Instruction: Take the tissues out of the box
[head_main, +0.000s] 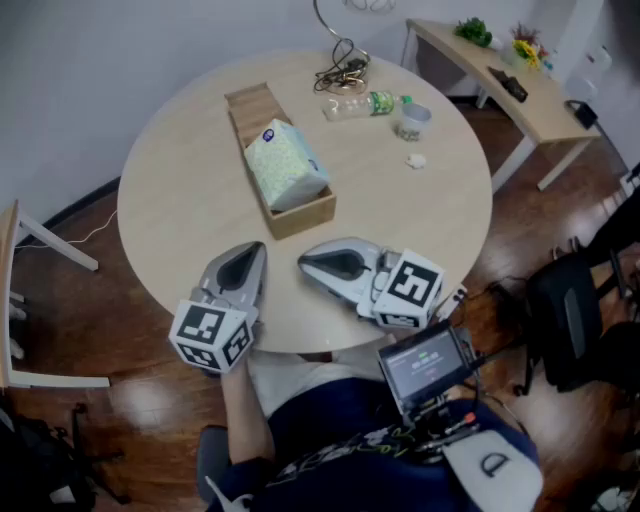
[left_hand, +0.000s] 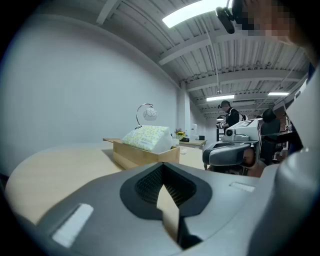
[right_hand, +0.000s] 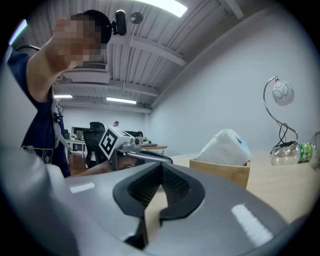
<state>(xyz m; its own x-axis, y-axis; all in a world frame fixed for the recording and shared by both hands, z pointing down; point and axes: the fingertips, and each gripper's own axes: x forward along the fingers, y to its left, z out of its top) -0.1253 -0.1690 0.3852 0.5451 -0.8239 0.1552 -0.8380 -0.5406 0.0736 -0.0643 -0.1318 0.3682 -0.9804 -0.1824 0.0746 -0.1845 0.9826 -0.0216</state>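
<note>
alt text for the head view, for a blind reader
A round wooden table seen from above holds an open wooden box with a tissue pack in its near end. The left gripper and right gripper, both shut, sit at the near edge; a plastic bottle and cup are beyond the box.

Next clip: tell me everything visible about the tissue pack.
The tissue pack is a soft, plastic-wrapped brick, patterned pale green and white at its end, with a small blue mark on top. It lies tilted in the near half of the open wooden box, rising above the rim. Nothing else touches it.
</note>
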